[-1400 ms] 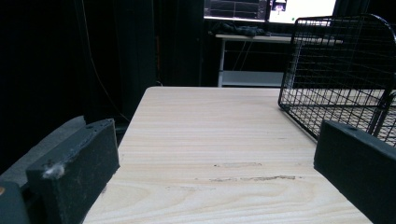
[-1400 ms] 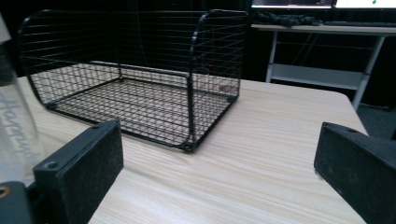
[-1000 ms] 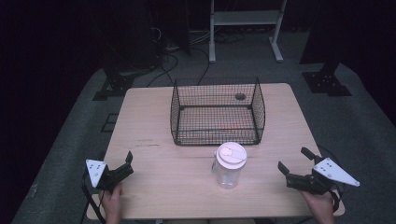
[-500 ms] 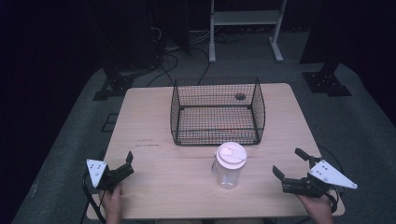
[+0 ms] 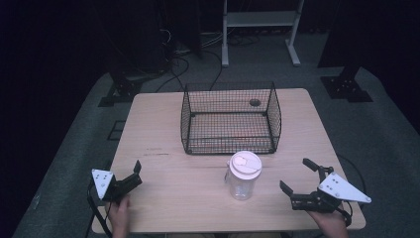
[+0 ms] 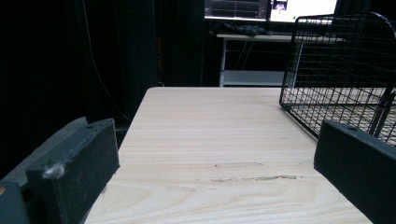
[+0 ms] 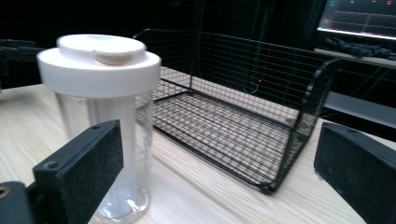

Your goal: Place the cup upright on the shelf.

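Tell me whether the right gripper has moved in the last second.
Yes. The right gripper has slid left across the table, closing toward the lidded clear jar, which stayed put.

Dim room, lit mostly from overhead: wooden table [image 5: 163, 124] is the bright patch in the high view, surroundings fall off to near black. Soft, low-res pic, slight blur thruout. Left gripper view: tabletop sharp-ish w/ grain visible, near jaws blurred, monitors [image 6: 271, 8] at back blown out white. Right gripper view: white lid [image 7: 99, 63] glares, clear jar [image 7: 123, 154] soft, wire basket [image 7: 243, 112] fairly crisp, jaws out of focus.
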A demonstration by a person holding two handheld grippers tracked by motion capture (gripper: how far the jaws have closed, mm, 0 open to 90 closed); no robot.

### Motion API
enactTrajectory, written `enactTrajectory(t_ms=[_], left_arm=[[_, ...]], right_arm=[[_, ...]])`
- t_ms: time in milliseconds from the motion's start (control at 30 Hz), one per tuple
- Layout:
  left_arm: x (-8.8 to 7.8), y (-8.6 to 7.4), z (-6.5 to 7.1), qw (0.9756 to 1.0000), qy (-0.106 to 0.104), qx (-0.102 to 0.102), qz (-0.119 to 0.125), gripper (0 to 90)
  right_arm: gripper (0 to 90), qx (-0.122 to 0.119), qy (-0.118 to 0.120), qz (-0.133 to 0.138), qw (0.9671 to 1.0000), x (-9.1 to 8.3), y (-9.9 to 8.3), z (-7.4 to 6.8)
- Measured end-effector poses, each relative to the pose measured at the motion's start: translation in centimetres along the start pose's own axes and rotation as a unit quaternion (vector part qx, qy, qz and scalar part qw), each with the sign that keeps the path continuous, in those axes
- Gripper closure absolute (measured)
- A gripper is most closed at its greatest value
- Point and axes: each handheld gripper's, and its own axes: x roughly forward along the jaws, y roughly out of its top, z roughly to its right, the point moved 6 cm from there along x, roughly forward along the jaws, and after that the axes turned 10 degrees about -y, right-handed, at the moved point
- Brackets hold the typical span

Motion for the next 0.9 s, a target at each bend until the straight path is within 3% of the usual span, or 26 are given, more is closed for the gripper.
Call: enactTrajectory(t_ms=[467, 900], left_arm=[[0.0, 0.0, 0.0, 1.0, 0.001, 0.0, 0.001, 0.0], [0.0, 0.0, -0.1, 1.0, 0.001, -0.001, 0.001, 0.0]], right_arm=[[0.8, -0.026, 0.054, -0.002, 0.9982, 1.2, 1.3, -3.8], [0.8, -0.039, 0.066, -0.003, 0.9971, 2.0, 1.6, -5.5]])
